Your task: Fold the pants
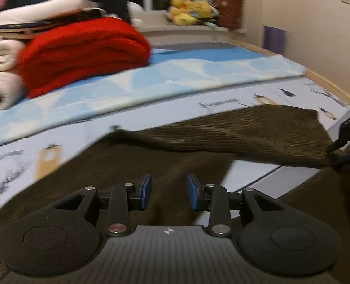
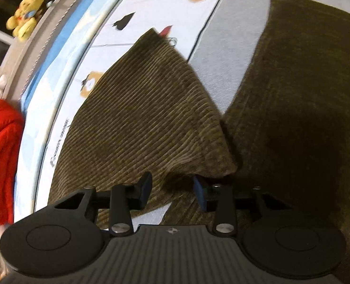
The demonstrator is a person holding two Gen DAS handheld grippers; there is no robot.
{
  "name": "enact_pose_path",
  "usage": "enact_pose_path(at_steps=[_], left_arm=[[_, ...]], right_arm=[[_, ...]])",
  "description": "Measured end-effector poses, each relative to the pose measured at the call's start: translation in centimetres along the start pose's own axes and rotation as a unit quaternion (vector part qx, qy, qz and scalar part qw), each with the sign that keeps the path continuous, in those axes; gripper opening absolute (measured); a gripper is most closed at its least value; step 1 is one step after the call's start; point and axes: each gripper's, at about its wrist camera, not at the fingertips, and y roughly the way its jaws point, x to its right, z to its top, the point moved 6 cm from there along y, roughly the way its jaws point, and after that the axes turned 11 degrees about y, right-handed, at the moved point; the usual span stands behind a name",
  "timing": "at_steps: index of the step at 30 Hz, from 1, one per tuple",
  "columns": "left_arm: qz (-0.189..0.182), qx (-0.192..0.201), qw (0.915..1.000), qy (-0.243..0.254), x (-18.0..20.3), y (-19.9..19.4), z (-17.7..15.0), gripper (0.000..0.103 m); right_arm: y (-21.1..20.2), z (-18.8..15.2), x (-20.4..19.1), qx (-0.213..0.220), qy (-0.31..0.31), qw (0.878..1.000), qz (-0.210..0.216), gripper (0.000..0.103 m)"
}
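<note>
The pants (image 2: 151, 108), dark olive ribbed corduroy, lie spread on the bed (image 1: 246, 97), one leg folded across ahead of both grippers. The left gripper (image 1: 168, 193) hovers over the cloth, jaws apart and empty. The right gripper (image 2: 172, 189) has its jaws partly apart at the folded leg's edge; whether they pinch it I cannot tell.

Right wrist view, as I see it: my right gripper (image 2: 171, 190), jaws parted, over olive corduroy pants (image 2: 151, 108), a folded corner just beyond the pads. Printed sheet (image 2: 165, 0) beneath. Red knit (image 2: 0, 156) far left; yellow plush toy (image 2: 24, 15) upper left.
</note>
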Motion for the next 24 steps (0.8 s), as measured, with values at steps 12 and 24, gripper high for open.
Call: enact_pose_path(at_steps=[12,24], left_arm=[[0.0,-0.084,0.9953,0.047,3.3,11.4,-0.3,0.013],[-0.033,-0.098,0.991,0.085,3.3,11.0,0.7,0.008]], right_arm=[[-4.5,4.2,-3.4,0.108,0.004,0.991,0.073,0.0],[-7.2,5.2,-7.6,0.06,-0.113,0.989,0.074,0.007]])
